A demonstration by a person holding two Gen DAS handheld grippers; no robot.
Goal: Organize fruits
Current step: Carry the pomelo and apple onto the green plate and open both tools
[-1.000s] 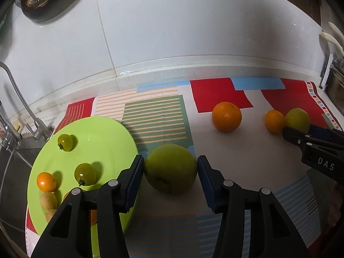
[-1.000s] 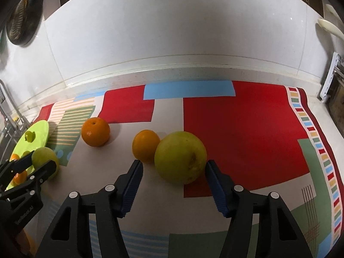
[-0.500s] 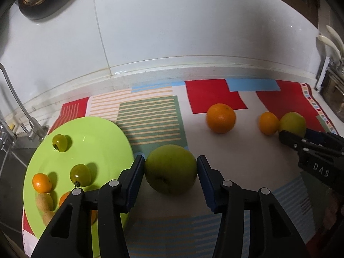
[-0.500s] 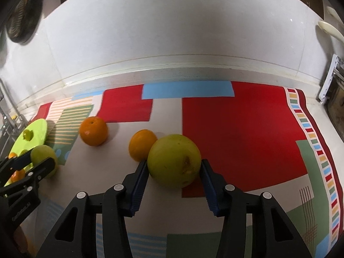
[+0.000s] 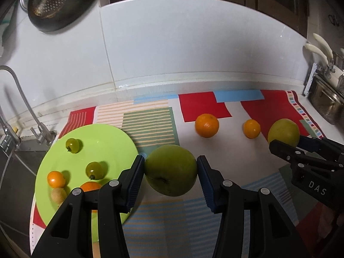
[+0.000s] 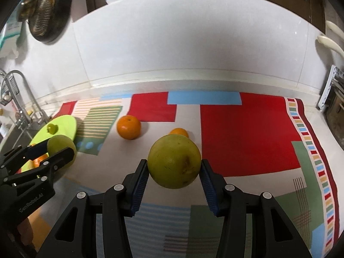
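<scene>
Green apple (image 5: 171,169) beside the lime plate (image 5: 107,137); yellow-green fruit (image 6: 174,161) near two oranges (image 6: 128,127).

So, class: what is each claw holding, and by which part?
Left claw grips the round green apple across its sides. Right claw grips the round yellow-green fruit across its sides.

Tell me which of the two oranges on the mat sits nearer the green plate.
The bigger orange, on the white patch below the small red block. The smaller orange lies farther from the green plate, beside the yellow-green fruit.
</scene>
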